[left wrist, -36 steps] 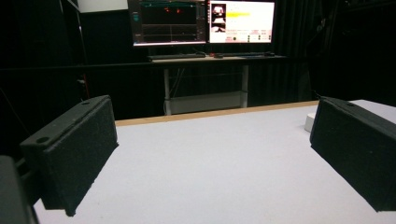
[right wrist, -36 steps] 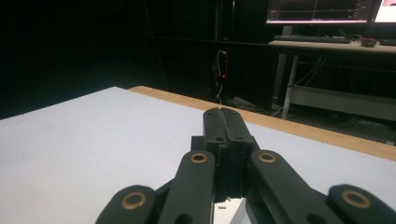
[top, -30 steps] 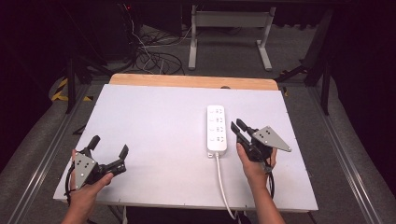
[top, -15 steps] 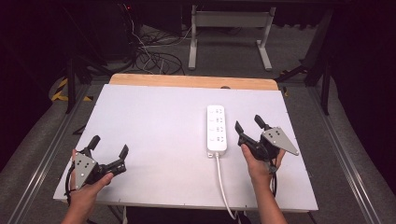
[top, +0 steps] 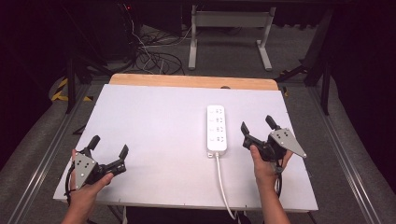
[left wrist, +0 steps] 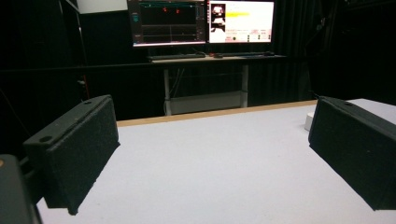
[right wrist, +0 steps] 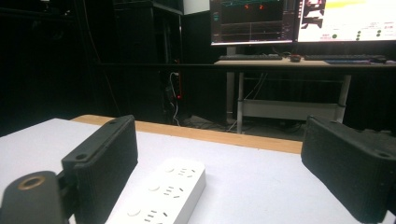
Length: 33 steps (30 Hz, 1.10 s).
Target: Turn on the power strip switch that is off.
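The white-topped bench (top: 163,135) with its wooden far edge takes up most of the space, and almost all of it is bare; beyond it, in the dark of the room, a desk carries two lit monitors (right wrist: 299,21), which would be the recording station, I'd guess. On the bench's right half lies a white power strip (top: 217,129), flat, sockets up, lengthwise away from the person, its white cable (top: 223,184) running back off the near edge; probably laid there so either hand can reach it. The right gripper (top: 260,129) hovers just beside the strip's right side, fingers (right wrist: 100,163) spread wide with nothing between them. The left gripper (top: 109,147) sits well apart at the near left corner, its fingers (left wrist: 74,163) likewise wide apart and empty, seemingly parked out of the way.
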### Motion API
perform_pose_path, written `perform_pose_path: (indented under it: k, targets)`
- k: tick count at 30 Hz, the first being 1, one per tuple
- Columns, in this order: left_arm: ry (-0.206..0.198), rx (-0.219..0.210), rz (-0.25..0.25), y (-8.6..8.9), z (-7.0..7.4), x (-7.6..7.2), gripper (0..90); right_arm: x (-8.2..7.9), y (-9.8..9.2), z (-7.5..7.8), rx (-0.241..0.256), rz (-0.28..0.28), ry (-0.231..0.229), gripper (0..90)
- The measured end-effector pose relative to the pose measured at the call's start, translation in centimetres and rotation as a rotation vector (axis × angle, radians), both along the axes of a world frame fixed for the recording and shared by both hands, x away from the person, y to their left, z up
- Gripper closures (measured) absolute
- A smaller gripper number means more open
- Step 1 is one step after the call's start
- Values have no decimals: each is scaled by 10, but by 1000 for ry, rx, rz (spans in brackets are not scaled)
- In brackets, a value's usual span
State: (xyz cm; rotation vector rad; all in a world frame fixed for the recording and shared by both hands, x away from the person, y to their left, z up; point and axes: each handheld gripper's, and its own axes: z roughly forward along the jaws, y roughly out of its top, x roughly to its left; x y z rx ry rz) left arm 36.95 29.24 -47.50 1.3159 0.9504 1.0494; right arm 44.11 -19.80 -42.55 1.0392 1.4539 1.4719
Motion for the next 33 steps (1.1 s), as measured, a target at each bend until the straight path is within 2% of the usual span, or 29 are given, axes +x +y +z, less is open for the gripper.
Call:
perform_pose_path:
  k: [8, 33]
  targets:
    - [0, 0, 0, 0, 0, 0, 20, -1, -3, 0, -2, 3, -3, 111]
    - [1, -4, 2, 1, 0, -2, 20, 2, -3, -2, -14, 2, 28, 133]
